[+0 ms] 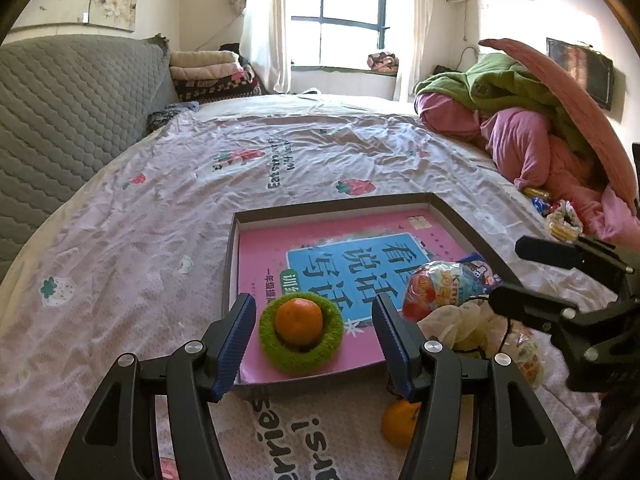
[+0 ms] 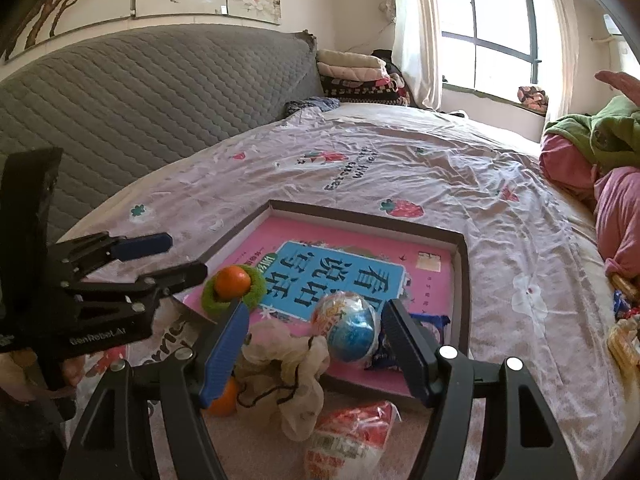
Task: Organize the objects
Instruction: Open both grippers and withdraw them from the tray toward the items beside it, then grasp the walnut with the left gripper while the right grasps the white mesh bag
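Both cams sit low over the near edge of the bed (image 1: 120,208), looking along their own fingers toward the window (image 1: 348,8). Left wrist view is close behind the shallow box (image 1: 340,203), aimed at its near-left corner, and catches the right gripper (image 1: 532,276) poking in from the right. Right wrist view sits further right, angled a bit leftward toward the headboard (image 2: 140,92), with the left gripper (image 2: 160,260) at its left. The 2 views share the box (image 2: 372,220), the pink book (image 2: 360,276) and the bedsheet.

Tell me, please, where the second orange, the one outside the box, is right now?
The loose orange lies on the bedsheet just outside the box's near edge, behind the left gripper's right finger.
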Demonstrator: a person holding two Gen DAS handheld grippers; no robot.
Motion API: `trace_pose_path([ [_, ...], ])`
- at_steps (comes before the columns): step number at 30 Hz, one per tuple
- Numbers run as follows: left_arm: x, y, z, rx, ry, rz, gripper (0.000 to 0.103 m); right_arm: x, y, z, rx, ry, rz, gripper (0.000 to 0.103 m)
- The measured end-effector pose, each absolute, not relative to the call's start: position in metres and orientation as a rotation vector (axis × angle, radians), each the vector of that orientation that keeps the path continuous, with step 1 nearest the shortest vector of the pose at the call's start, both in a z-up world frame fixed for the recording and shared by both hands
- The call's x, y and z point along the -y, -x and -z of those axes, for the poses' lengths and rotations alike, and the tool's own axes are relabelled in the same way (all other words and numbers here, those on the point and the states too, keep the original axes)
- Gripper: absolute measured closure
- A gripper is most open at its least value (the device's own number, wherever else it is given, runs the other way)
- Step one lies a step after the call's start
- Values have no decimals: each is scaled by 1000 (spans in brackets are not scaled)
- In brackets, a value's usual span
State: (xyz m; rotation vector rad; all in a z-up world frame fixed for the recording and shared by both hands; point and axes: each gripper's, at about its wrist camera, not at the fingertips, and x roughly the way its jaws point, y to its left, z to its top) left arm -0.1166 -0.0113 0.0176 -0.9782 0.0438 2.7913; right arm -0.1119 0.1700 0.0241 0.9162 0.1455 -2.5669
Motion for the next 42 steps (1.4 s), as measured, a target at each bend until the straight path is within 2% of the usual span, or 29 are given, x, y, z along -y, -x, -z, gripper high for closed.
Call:
trace_pose_path([
  [42,7,55,-1,-13,1018,-2750,41,-169,83,-11,-141,-958,2549,34],
])
